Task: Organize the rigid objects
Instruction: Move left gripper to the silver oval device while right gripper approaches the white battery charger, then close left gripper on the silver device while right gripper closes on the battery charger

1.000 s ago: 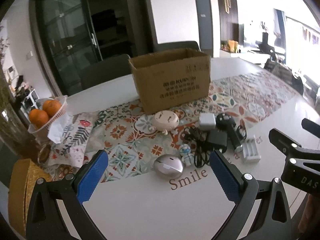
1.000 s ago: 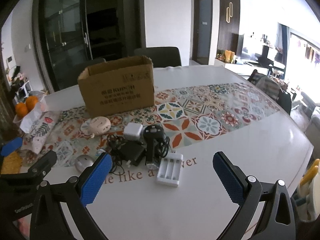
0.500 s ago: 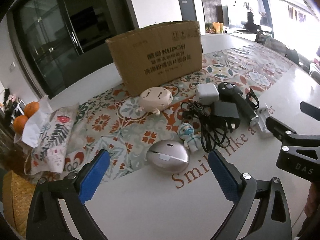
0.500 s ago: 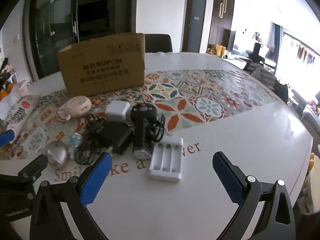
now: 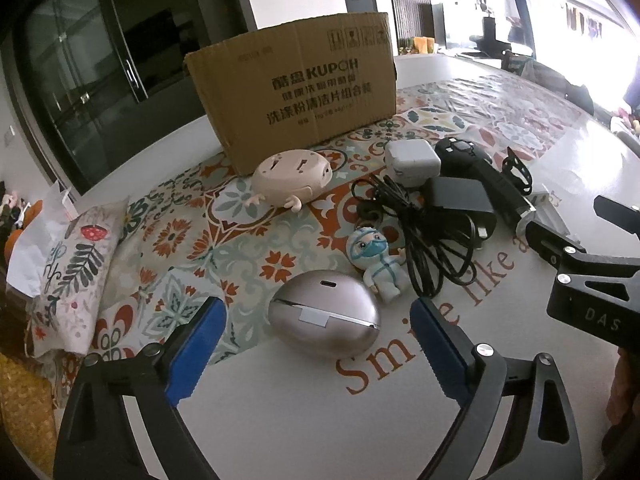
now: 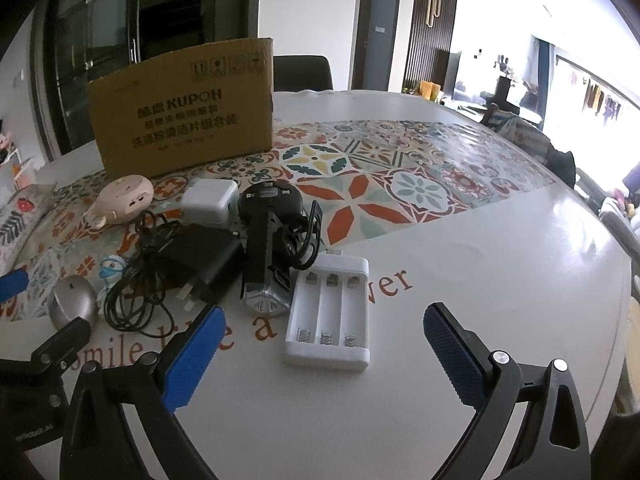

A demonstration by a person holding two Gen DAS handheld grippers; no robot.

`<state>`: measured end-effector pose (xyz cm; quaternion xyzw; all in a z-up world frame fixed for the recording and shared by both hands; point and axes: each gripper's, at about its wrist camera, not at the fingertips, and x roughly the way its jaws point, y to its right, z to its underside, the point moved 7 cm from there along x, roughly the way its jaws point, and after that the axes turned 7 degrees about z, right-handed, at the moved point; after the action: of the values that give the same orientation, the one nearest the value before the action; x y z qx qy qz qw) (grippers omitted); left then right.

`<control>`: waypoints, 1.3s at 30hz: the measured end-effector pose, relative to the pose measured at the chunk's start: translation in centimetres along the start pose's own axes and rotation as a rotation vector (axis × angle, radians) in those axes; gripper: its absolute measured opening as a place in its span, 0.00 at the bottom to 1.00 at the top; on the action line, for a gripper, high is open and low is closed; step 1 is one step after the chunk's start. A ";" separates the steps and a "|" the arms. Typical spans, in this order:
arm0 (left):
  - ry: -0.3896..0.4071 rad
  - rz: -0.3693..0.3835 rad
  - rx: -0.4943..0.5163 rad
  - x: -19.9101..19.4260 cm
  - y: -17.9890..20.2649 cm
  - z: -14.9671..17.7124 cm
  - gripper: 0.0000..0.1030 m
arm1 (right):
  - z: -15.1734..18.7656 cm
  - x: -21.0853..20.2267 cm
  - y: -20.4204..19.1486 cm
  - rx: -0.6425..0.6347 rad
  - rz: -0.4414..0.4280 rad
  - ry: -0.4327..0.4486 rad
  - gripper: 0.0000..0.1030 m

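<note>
A silver egg-shaped case lies on the white table between the blue pads of my left gripper. The jaws are closing and the pads stand clear of the case. Beyond it are a small figurine in a protective suit, a beige pig-shaped toy, a white plug cube, a black adapter with its coiled cable, and a black torch. A white battery charger sits just ahead of my right gripper, which is open and empty. An open cardboard box stands behind.
A patterned fabric pouch lies at the left on the tiled runner, with a woven yellow item below it. A dark chair stands behind the box. The table's curved edge runs along the right.
Both grippers have come down toward the table, so the objects look larger. The silver case now sits between the left pads, which have narrowed a little. The battery charger is nearer the right fingers.
</note>
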<state>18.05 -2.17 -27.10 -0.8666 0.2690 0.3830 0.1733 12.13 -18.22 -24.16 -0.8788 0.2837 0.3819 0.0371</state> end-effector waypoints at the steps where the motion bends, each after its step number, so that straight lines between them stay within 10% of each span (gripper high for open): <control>1: -0.002 0.000 0.001 0.1 -0.1 0.0 0.91 | 0.0 0.2 -0.1 -0.002 -0.001 -0.010 0.97; 24: -0.037 0.033 -0.027 2.4 0.0 -0.1 0.75 | 0.7 2.9 -0.4 -0.002 -0.021 -0.130 0.80; 32: -0.044 0.043 -0.034 2.7 0.1 -0.2 0.62 | 0.2 3.0 -0.5 -0.010 -0.036 -0.116 0.53; 39: -0.051 0.055 -0.041 2.1 0.7 0.1 0.62 | 0.3 2.5 -0.3 -0.048 -0.033 -0.126 0.49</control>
<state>18.79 -3.41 -28.84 -0.8522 0.2804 0.4150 0.1516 13.49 -19.04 -26.19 -0.8582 0.2568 0.4427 0.0400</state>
